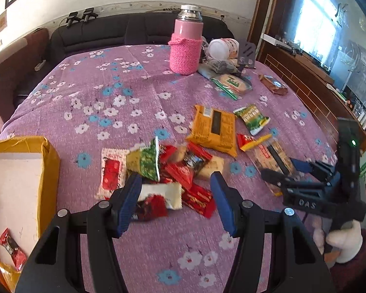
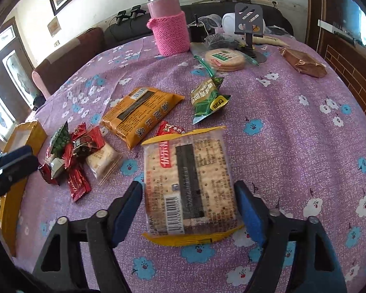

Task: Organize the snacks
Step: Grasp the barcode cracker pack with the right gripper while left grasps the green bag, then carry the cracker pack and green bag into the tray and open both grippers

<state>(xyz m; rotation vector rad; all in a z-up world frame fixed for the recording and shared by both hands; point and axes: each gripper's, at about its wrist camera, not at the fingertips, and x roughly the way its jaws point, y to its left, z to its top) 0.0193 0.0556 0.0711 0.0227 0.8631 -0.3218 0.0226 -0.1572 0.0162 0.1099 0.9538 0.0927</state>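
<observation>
A pile of small snack packets (image 1: pixel 168 168) lies on the purple flowered tablecloth (image 1: pixel 109 92). My left gripper (image 1: pixel 175 201) is open just above the pile's near edge, around a white and red packet (image 1: pixel 158 195). My right gripper (image 2: pixel 190 211) is open with its fingers on either side of a clear cracker pack with yellow ends (image 2: pixel 190 183); it also shows in the left wrist view (image 1: pixel 288 171). An orange biscuit pack (image 2: pixel 139 114) and a green packet (image 2: pixel 207 97) lie beyond. A yellow cardboard box (image 1: pixel 46 171) at the left holds a red packet (image 1: pixel 11 249).
A pink flask in a knitted sleeve (image 1: pixel 185 46) stands at the back of the table. Round crackers in a bag (image 2: pixel 224 59), a brown packet (image 2: pixel 302 62), a phone stand (image 2: pixel 249 22) and a white cup (image 1: pixel 223 47) lie near it. A dark sofa (image 1: pixel 97 34) is behind.
</observation>
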